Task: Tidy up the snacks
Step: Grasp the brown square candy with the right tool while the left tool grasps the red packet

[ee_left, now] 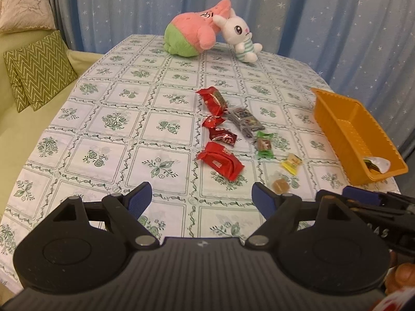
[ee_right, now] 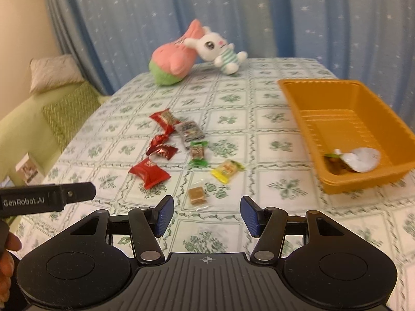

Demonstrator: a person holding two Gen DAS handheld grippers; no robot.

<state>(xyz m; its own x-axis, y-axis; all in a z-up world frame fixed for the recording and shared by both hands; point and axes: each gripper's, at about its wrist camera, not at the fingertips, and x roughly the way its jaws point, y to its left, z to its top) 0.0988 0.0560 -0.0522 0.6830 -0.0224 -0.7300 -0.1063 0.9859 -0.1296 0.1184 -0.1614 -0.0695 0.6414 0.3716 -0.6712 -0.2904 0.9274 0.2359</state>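
Observation:
Several wrapped snacks lie on the patterned tablecloth: red packets, a dark grey packet, a green candy, a yellow candy and a brown cube in clear wrap. An orange basket at the right holds a white wrapper. My left gripper is open and empty, short of the snacks. My right gripper is open and empty, just short of the brown cube.
A pink and green plush and a white rabbit plush sit at the table's far end. A green sofa with cushions stands left of the table. Blue starred curtains hang behind.

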